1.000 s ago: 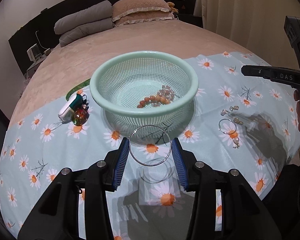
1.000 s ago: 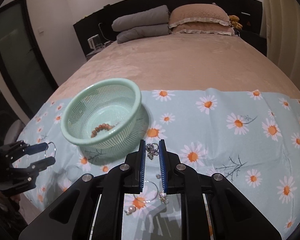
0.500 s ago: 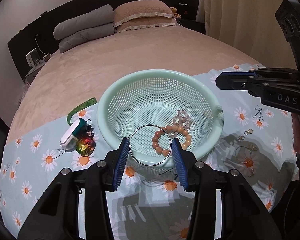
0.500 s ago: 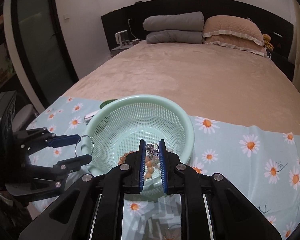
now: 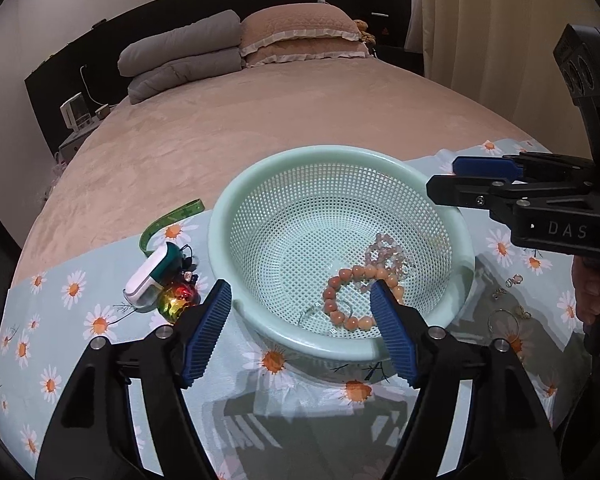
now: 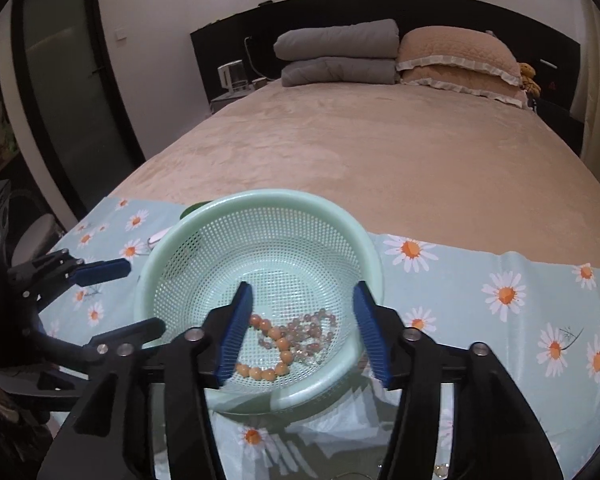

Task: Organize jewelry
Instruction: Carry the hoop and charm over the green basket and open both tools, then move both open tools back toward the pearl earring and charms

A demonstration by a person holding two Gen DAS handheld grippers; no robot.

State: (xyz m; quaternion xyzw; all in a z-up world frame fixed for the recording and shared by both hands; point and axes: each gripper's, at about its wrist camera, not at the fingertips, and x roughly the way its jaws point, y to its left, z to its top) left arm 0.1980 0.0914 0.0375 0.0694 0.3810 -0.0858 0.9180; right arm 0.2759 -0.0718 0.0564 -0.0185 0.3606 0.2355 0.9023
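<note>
Mint-green plastic, the perforated basket sits on the daisy cloth. An orange bead bracelet and a pale pink one lie in it. The left gripper hovers at its near rim, released and empty; the right gripper likewise, spread wide. Loose earrings lie right of the basket.

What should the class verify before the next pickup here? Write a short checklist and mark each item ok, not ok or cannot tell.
1. Left claw open, holding nothing: ok.
2. Right claw open, holding nothing: ok.
3. Orange bead bracelet inside the green basket: ok.
4. Thin hoop landed in basket: cannot tell, only a faint wire shows.
5. All jewelry collected: not ok, loose earrings lie on the daisy cloth.
</note>
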